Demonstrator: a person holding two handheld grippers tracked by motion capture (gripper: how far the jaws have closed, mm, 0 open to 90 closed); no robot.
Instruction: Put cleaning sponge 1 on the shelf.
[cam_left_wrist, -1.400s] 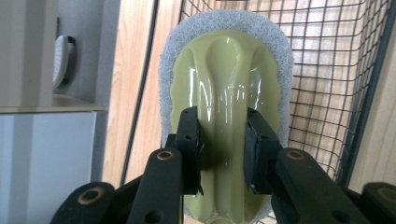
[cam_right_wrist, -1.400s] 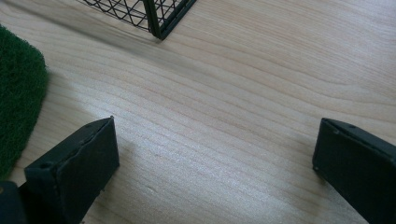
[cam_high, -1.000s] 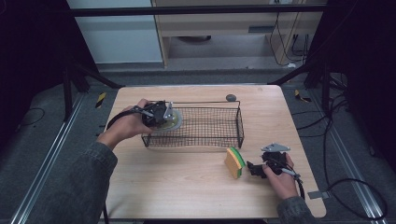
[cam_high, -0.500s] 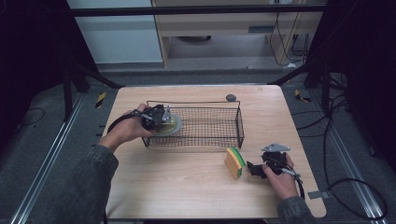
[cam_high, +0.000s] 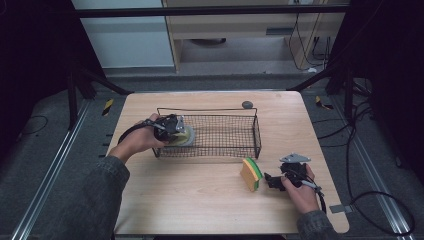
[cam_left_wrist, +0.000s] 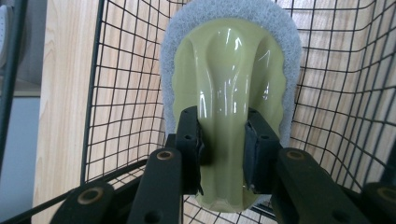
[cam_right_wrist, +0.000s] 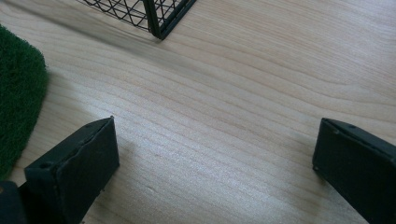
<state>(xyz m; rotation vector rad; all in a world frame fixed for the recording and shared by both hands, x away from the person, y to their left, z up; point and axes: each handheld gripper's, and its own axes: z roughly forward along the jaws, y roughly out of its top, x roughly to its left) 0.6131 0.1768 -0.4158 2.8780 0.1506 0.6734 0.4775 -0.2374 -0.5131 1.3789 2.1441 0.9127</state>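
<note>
Pale green plastic scrubber with a grey fibre pad (cam_left_wrist: 229, 70) is sitting inside the black wire mesh basket (cam_high: 235, 135), at its left end. Left tongs (cam_left_wrist: 223, 149) are pinching the scrubber's glossy handle ridge, jaws pressing both sides. Left hand (cam_high: 137, 142) is reaching over the basket's left wall. Basket is standing mid-bench on the light wooden bench (cam_high: 200, 200). Yellow sponge with a green scouring face (cam_high: 251, 174) is standing on edge near the basket's right front corner. Right tongs (cam_right_wrist: 212, 172) are spread wide, holding nothing, hovering just beside the sponge, possibly resting on the bench. Small dark round object (cam_high: 247, 104), too small to identify, is lying behind the basket.
</note>
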